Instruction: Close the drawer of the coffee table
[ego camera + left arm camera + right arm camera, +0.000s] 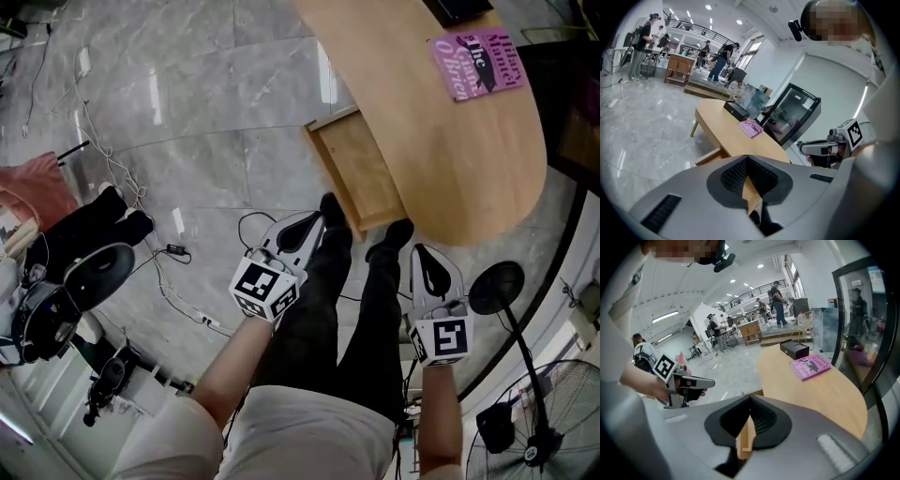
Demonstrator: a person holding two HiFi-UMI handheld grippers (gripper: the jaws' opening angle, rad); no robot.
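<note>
The oval wooden coffee table (441, 122) fills the upper right of the head view. Its shallow drawer (361, 173) stands pulled out towards me. A pink book (476, 61) lies on the tabletop. My left gripper (314, 223) is shut and empty, just short of the drawer's front left corner. My right gripper (427, 255) hangs below the table's near edge, shut with nothing in it. In the left gripper view the shut left gripper (749, 161) points at the table (726, 131) and drawer (710, 156). The right gripper (750, 405) faces the tabletop (815, 390) and book (810, 365).
My legs and black shoes (333, 211) stand right at the drawer's front. Cables (178, 253) trail over the grey floor on the left. Two fans (497, 286) stand at the lower right. A black box (794, 349) sits on the table's far end, beside a dark glass cabinet (794, 117).
</note>
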